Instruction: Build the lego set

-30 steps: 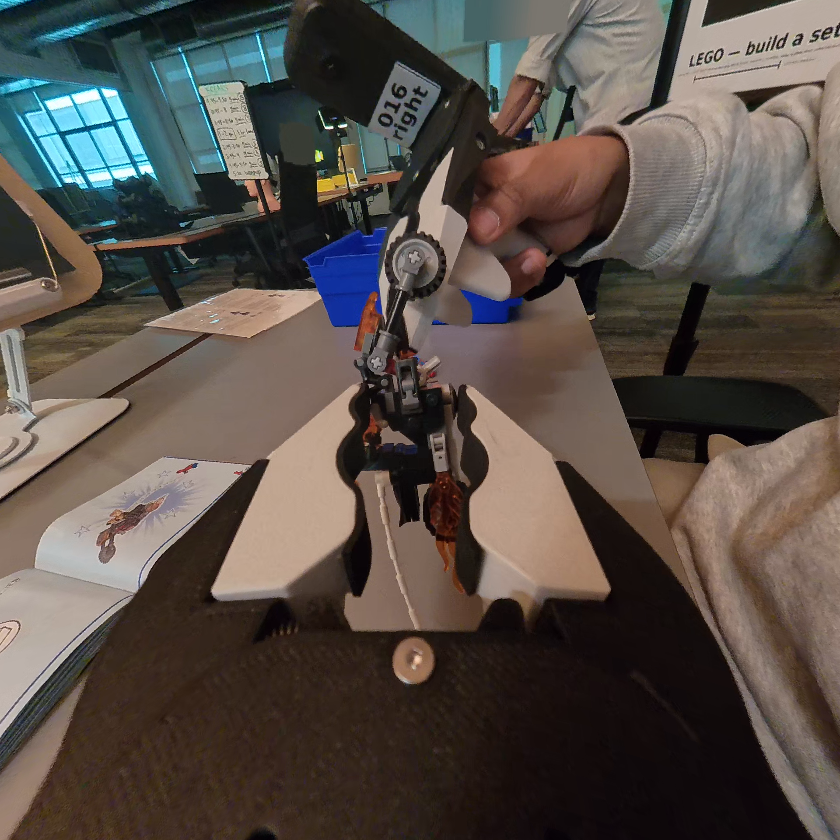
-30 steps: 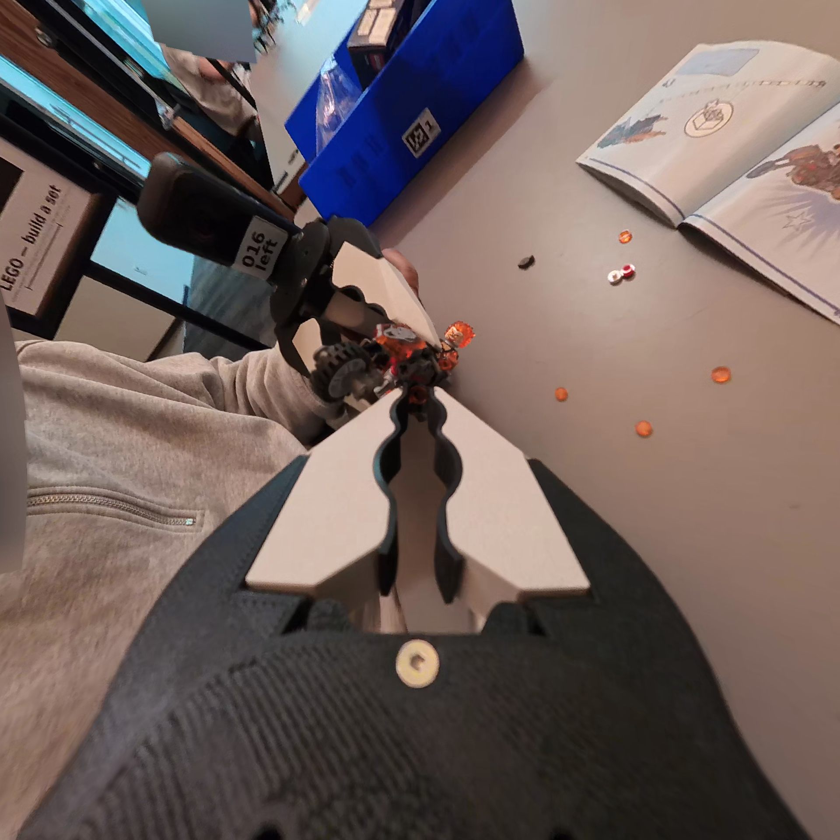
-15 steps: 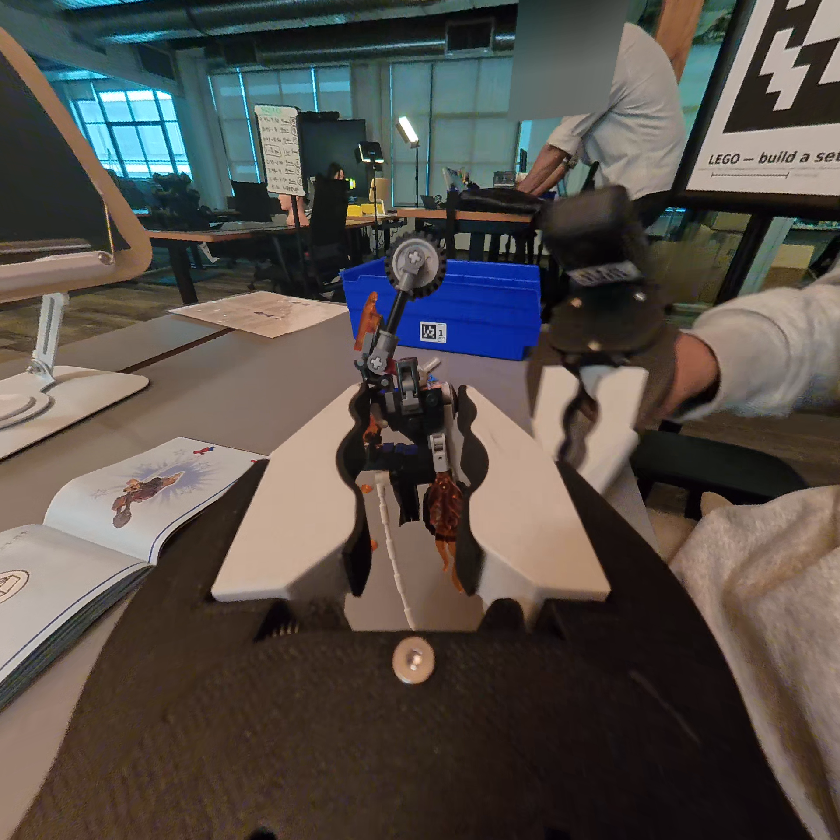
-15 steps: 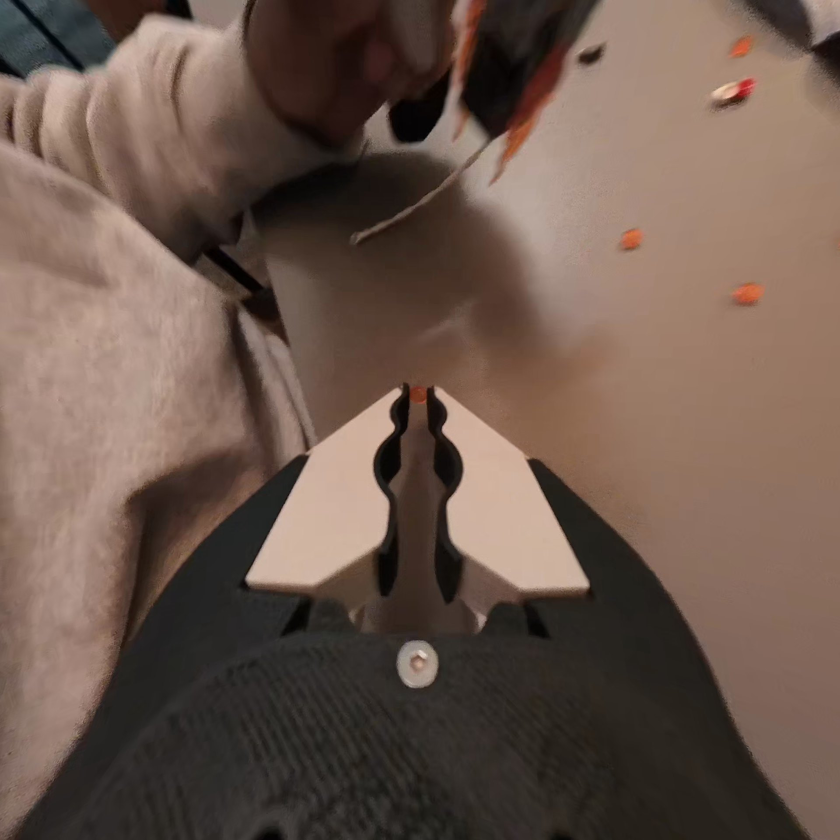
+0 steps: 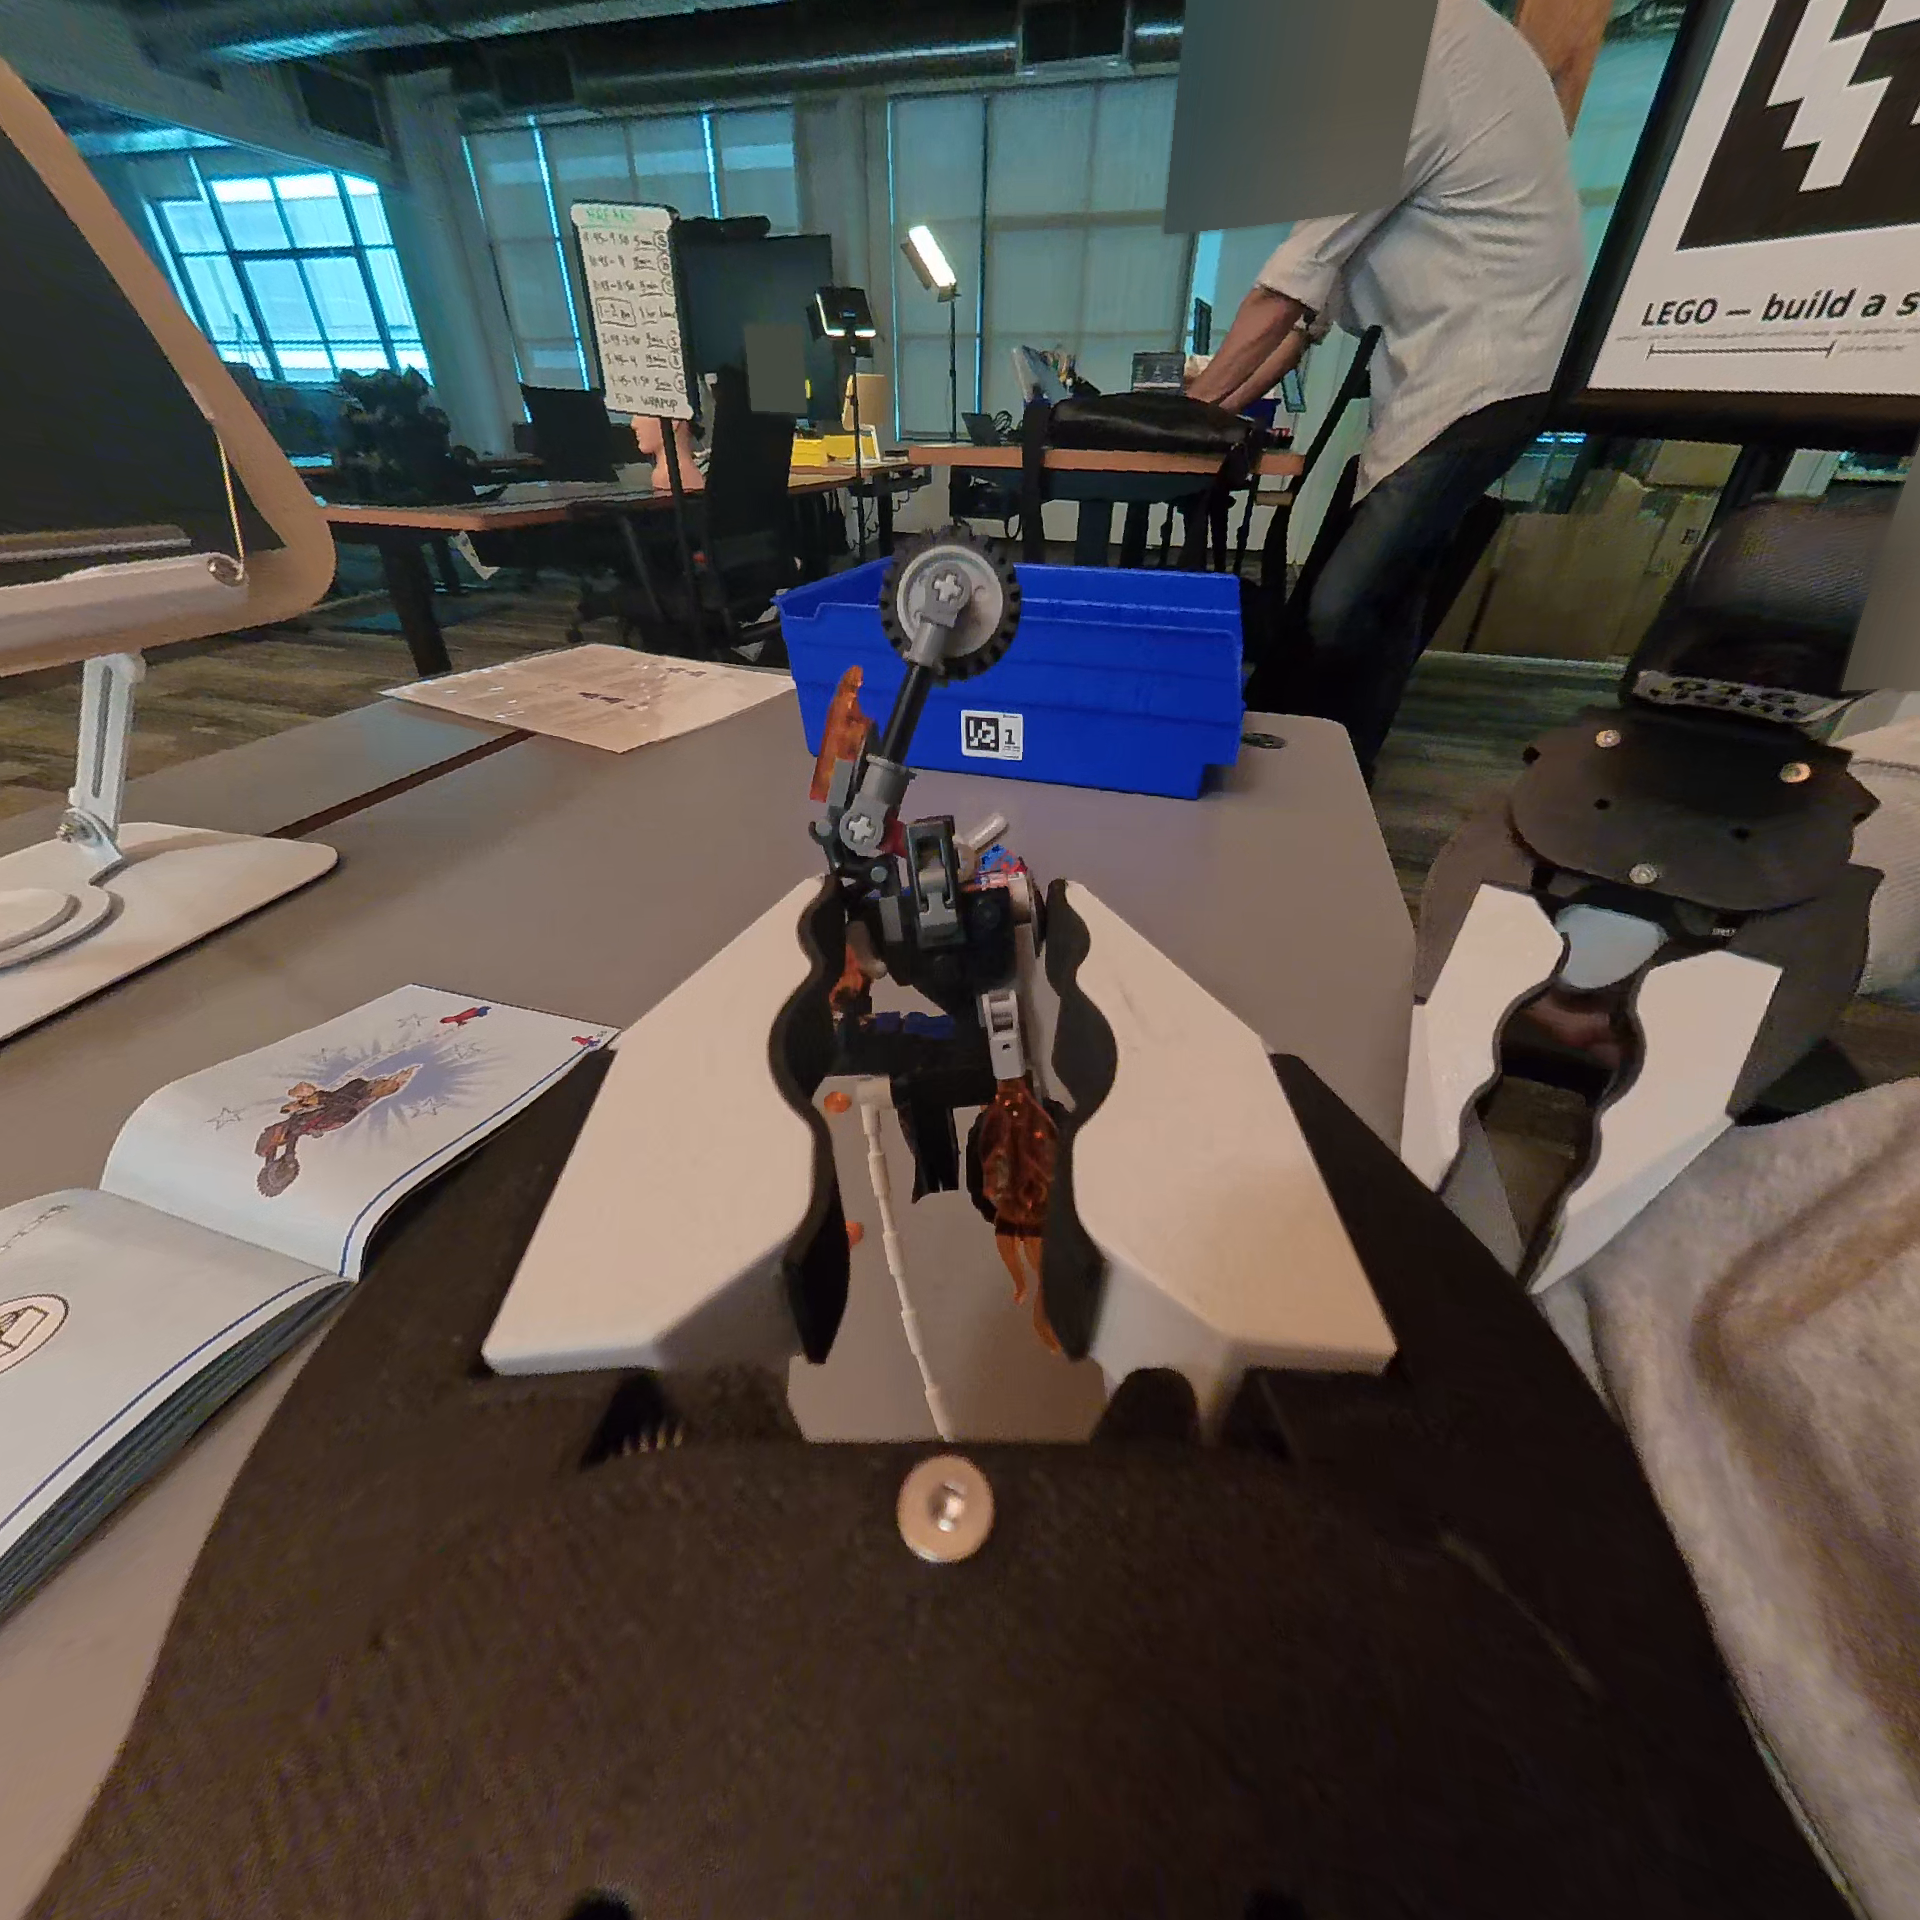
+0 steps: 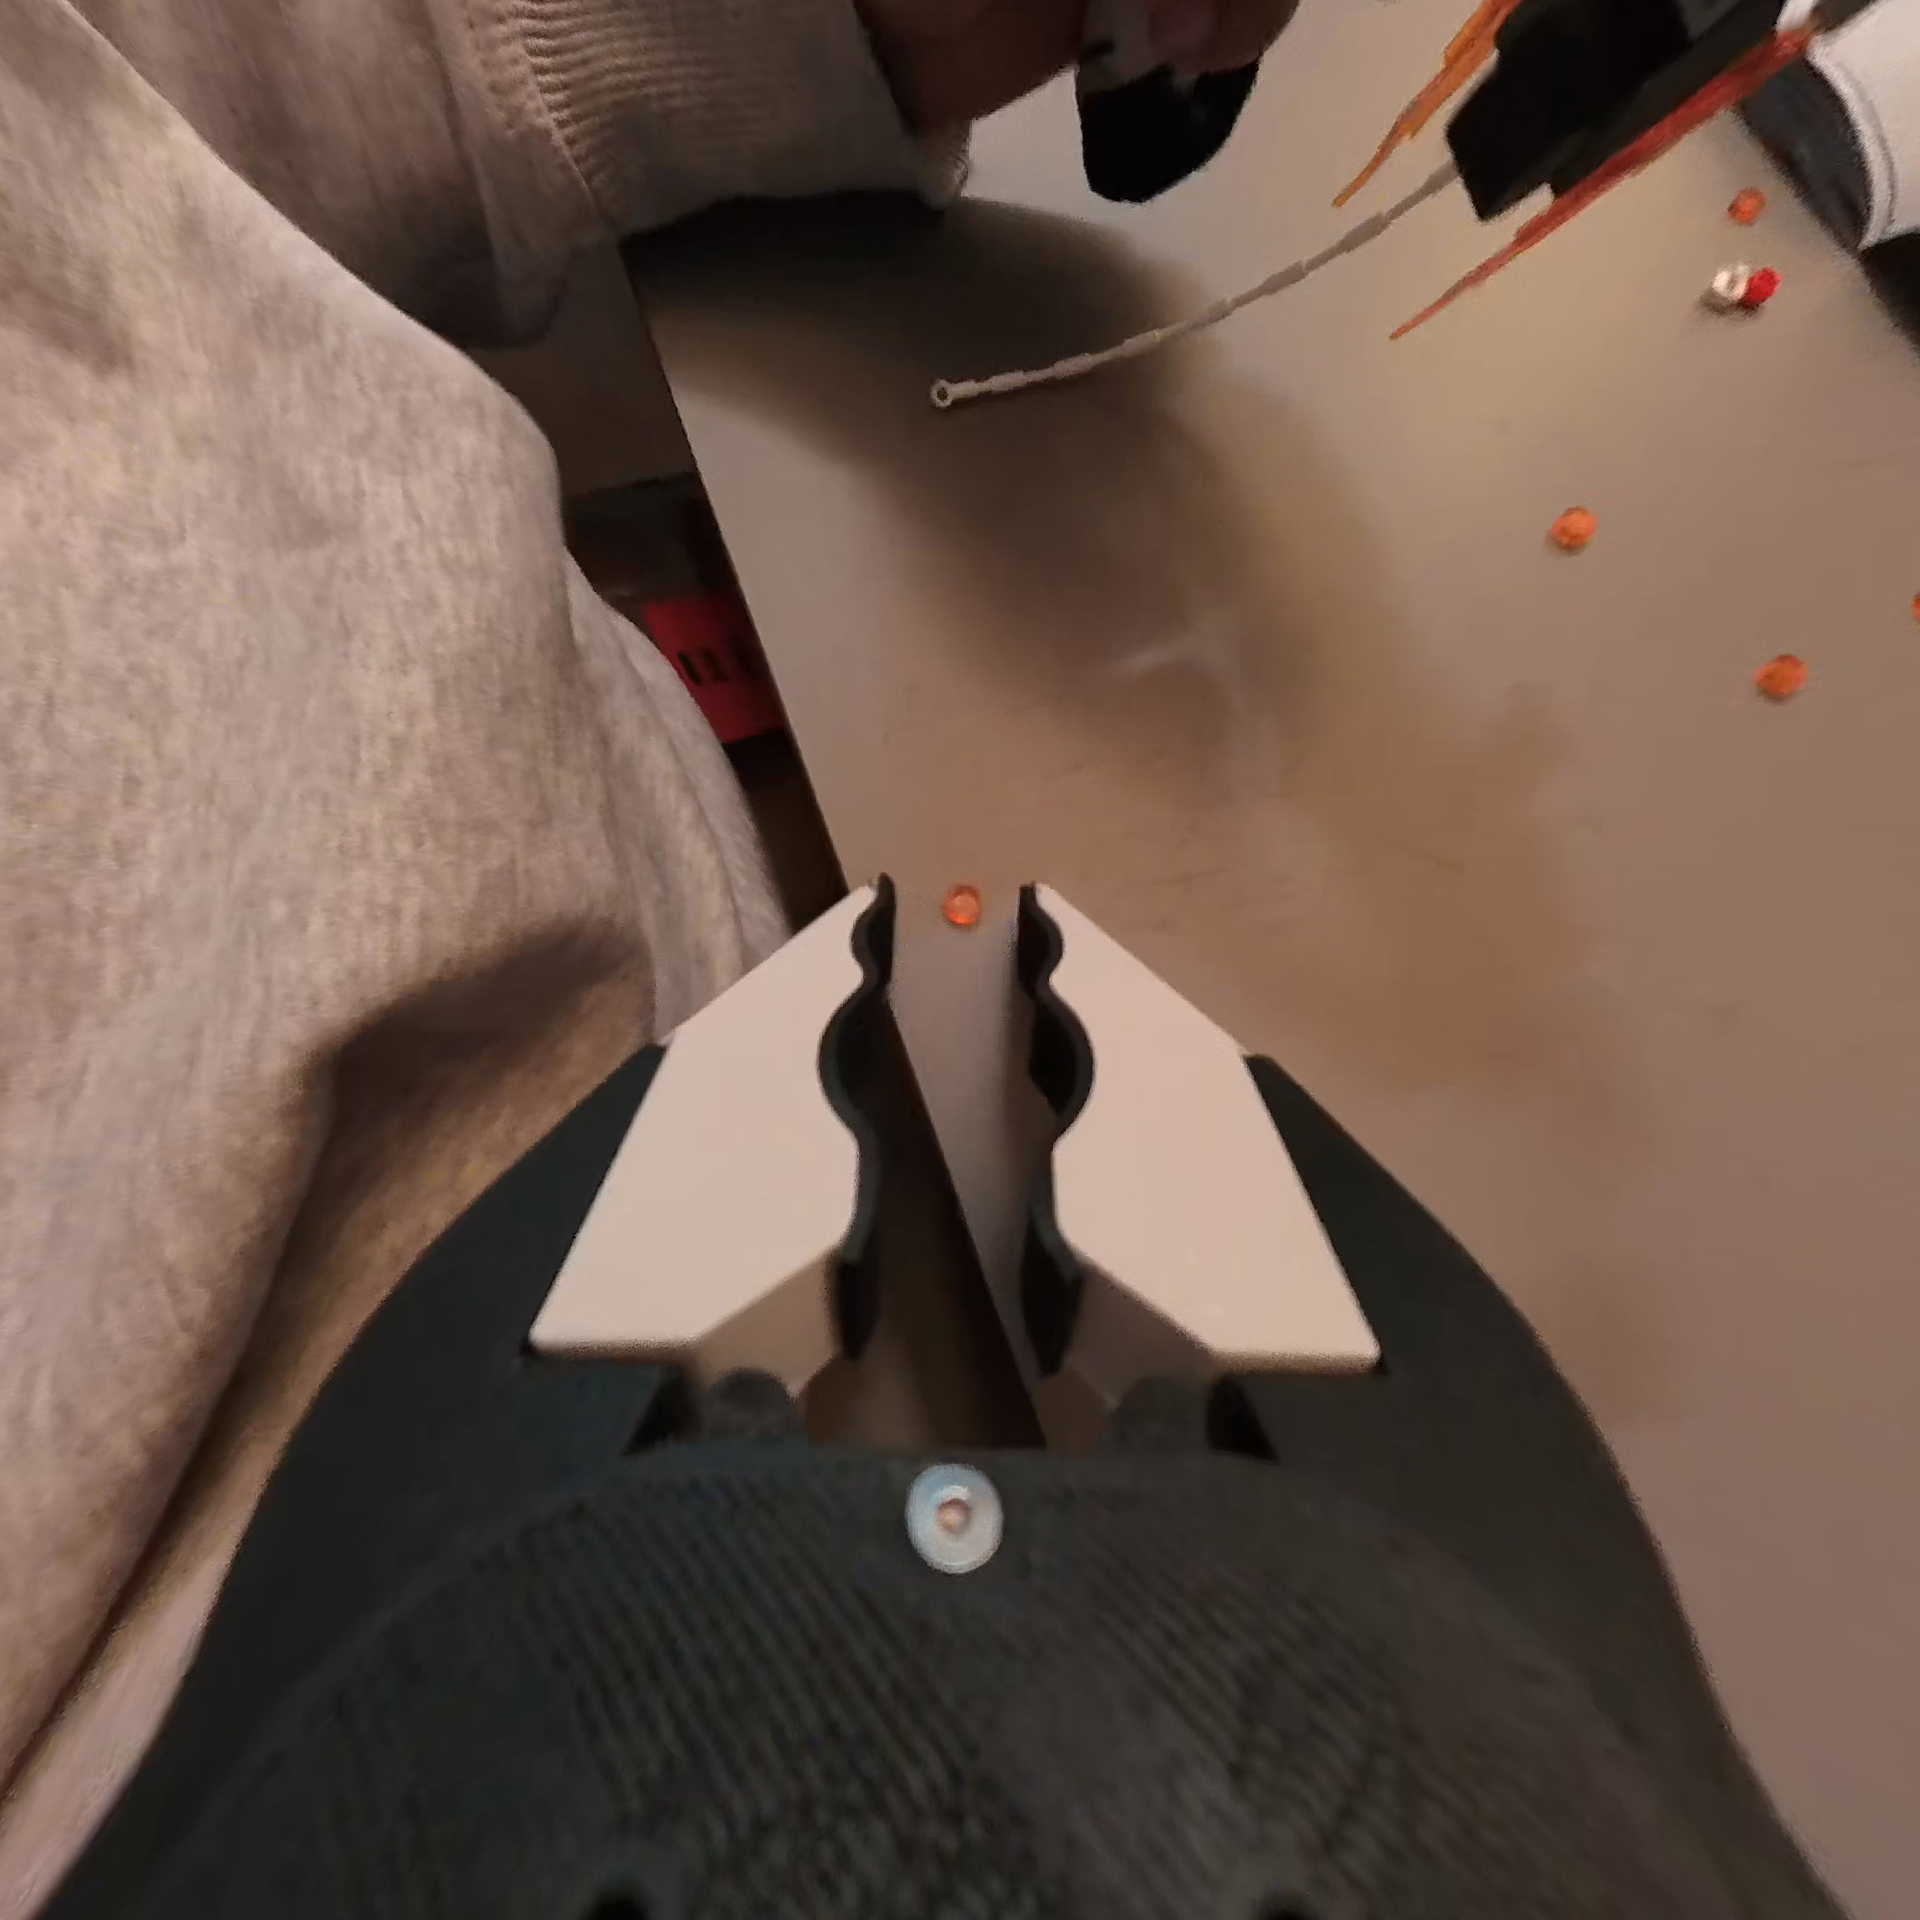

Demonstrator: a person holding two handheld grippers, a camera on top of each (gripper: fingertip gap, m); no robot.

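Your right tool (image 6: pixel 956 899) is open and empty; the little orange stud (image 6: pixel 962 905) lies on the worktop (image 6: pixel 1351 935) right between its tips.

The lego model (image 5: pixel 940 997) sits between the fingers of the left claw (image 5: pixel 935 894), above the table (image 5: pixel 582 894). An open instruction booklet (image 5: pixel 260 1164) lies on the table to its left, a bin (image 5: pixel 1101 675) stands behind it, and the right claw (image 5: pixel 1558 1049) hangs to its right. Small round studs (image 6: pixel 1782 675) lie scattered on the table, one (image 6: pixel 962 904) just ahead of the right claw's tips.
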